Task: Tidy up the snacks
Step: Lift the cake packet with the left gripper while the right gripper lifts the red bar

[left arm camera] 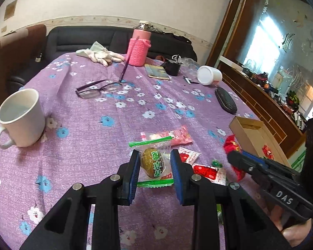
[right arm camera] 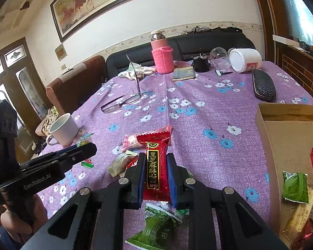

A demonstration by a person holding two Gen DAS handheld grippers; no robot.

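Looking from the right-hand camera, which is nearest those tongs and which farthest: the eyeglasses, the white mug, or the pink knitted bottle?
1. white mug, near left of the right tongs.
2. eyeglasses, mid-table, left.
3. pink knitted bottle, far edge, centre.

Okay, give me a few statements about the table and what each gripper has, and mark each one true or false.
1. The left gripper holds a clear packet with a green-brown snack. True.
2. The right gripper holds a green packet. False: its jaws are shut on a red packet.
3. The cardboard box has no snacks in it. False: green and red packets lie inside.
4. The white mug stands upright. True.
5. The eyeglasses are inside their case. False: they lie open on the cloth.
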